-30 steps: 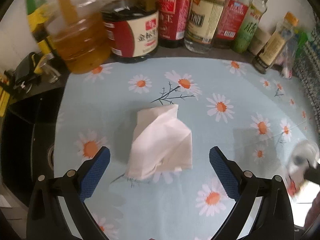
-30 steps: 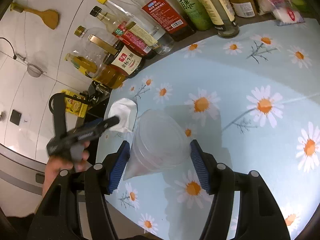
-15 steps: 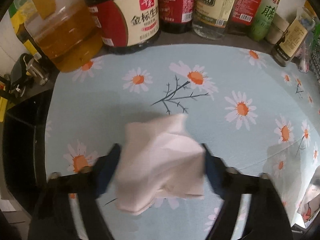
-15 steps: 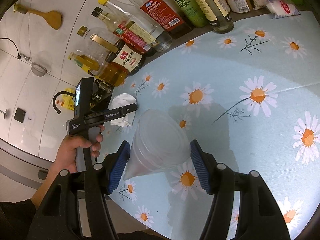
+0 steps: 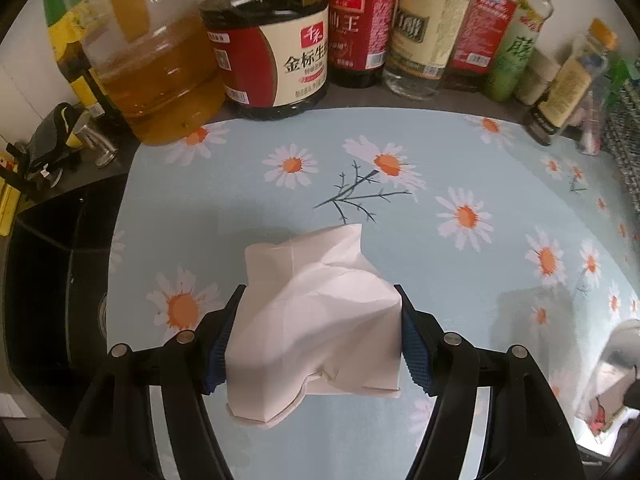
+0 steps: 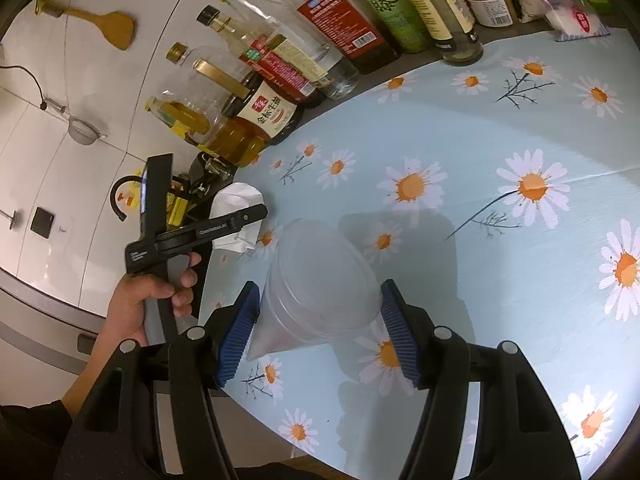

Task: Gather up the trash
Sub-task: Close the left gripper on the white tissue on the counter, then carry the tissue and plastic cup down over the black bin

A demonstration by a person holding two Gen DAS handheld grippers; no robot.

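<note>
Now left tool point(image 5: 320, 336) clamped on crumpled tissue point(image 5: 316, 320), right tool point(image 6: 320, 328) gripping clear plastic cup point(image 6: 320, 284)

Light: dim, warm indoor light overhead
Shadows: soft grey patch beyond the crumpled tissue point(image 5: 316, 324)
Distortion: fisheye bending, dark vignetted corners
Blur: lower right of the left wrist view smeared

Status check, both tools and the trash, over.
Left tool shut on the crumpled tissue. Right tool shut on the clear plastic cup. Nothing blocking either; bottles stand behind.
</note>
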